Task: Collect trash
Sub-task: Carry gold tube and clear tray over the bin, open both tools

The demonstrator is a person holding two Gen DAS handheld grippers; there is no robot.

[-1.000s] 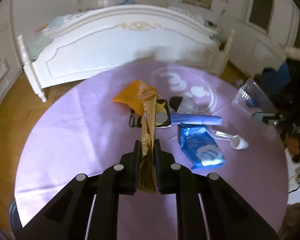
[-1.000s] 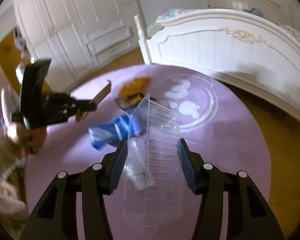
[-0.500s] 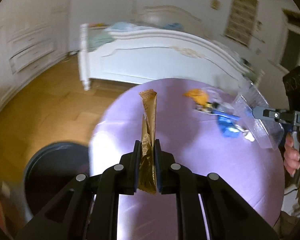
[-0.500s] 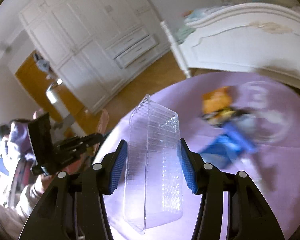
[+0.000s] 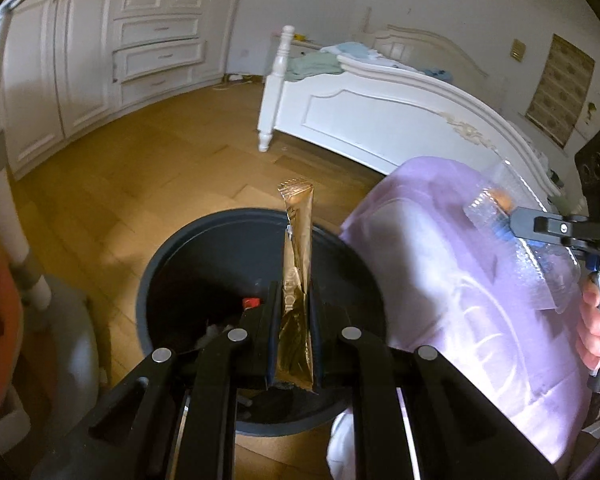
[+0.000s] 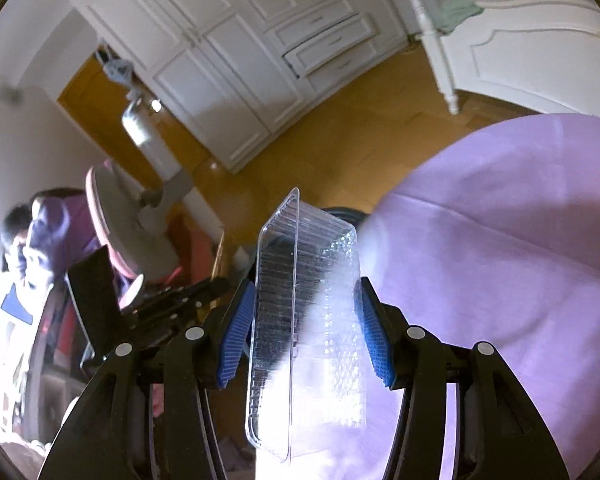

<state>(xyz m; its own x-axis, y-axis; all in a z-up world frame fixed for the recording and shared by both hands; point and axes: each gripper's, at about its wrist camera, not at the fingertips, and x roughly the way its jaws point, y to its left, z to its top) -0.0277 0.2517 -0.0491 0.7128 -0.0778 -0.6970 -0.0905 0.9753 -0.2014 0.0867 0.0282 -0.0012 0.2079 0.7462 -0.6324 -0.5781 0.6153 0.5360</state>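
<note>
A gold stick sachet (image 5: 296,280) was clamped upright between the narrowed jaws of the left gripper (image 5: 293,344), which was held above the open mouth of a dark round bin (image 5: 168,264) on the wooden floor (image 5: 140,168). The bin stood just beside the edge of the purple-clothed table (image 5: 440,240). A clear plastic tray (image 6: 308,320) was gripped on its sides by the blue pads (image 6: 236,332) of the right gripper (image 6: 306,328), over the table's edge. A white bed (image 5: 380,108) stood beyond.

Bin (image 5: 172,264) contents dark, partly behind left claw (image 5: 293,344).
</note>
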